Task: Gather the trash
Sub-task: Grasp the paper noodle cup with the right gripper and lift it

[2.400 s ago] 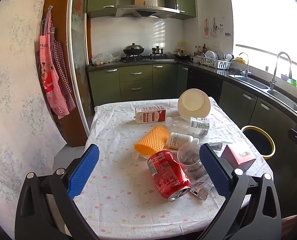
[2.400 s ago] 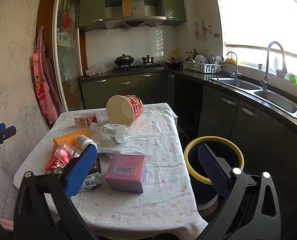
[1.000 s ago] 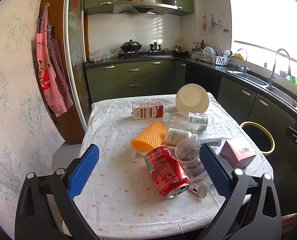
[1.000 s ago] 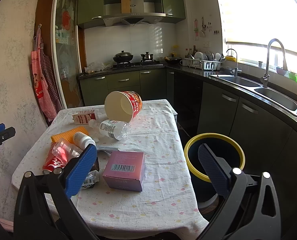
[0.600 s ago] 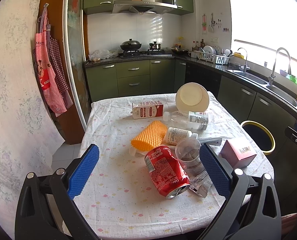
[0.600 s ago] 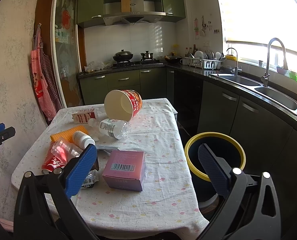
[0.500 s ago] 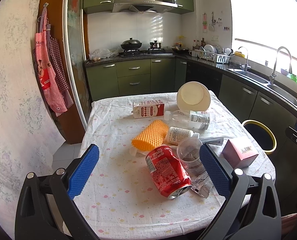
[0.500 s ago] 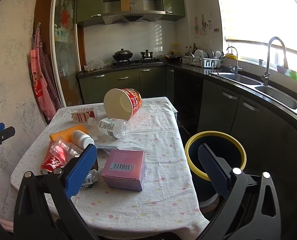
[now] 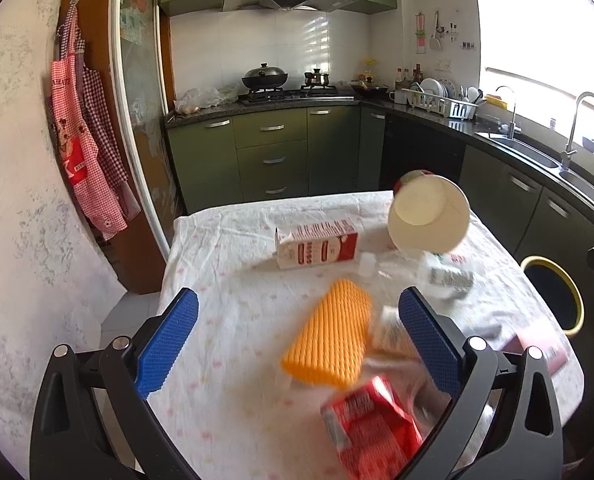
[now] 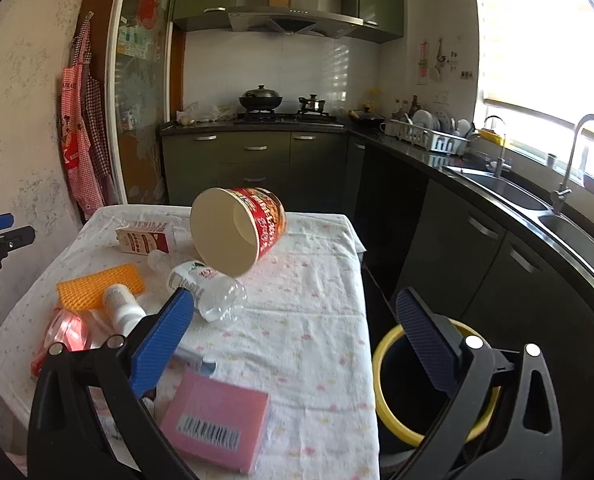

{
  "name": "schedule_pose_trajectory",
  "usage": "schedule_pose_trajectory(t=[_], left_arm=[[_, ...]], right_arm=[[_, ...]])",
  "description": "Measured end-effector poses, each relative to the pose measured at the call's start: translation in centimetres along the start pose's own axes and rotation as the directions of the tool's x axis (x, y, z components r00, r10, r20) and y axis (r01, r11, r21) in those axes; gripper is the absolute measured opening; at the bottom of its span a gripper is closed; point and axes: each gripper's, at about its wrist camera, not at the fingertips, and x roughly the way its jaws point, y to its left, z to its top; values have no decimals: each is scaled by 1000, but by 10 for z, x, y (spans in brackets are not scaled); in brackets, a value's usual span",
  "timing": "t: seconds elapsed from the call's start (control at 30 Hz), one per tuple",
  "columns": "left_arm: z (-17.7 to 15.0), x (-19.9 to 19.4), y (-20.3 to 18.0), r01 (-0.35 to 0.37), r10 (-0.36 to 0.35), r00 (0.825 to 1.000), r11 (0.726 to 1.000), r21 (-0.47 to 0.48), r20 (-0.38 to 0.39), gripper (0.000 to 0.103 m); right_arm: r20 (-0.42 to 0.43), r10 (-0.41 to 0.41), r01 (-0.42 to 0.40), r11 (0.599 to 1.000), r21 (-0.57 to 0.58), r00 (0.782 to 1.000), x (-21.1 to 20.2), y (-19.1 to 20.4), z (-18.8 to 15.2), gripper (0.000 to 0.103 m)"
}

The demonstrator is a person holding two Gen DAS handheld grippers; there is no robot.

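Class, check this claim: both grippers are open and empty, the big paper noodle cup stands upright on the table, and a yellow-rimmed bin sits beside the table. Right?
Not quite. The noodle cup lies tipped on its side, mouth facing the camera, as the right wrist view shows. The rest holds: left gripper and right gripper are open and empty, and the yellow-rimmed bin sits beside the table.

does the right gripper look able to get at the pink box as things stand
Probably yes. The right gripper is open and empty, and the pink box lies just below it near the table edge, nothing on top.
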Motion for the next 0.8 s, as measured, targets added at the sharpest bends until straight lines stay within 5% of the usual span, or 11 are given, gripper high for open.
schedule_pose_trajectory(t=[0.17,0.37,0.7,0.77,0.8], left_arm=[[29,54,8,-3,3,1000,1000,-7,15,99],[45,106,13,24,-23,1000,999,-31,13,99],[35,139,19,95,-97,995,993,-63,-26,99],[33,141,20,101,-103,994,993,-66,-29,99],[31,141,21,104,-107,994,992,-68,-30,99]], right_arm=[[-5,50,-50,993,-107,999,62,21,41,97],[-56,-14,-2,960,-280,998,148,61,66,94],[-92,-168,119,910,-397,982,234,78,67,51],[-89,-180,127,900,-417,980,240,80,68,40],[-95,-186,130,897,-422,978,244,80,69,25]])
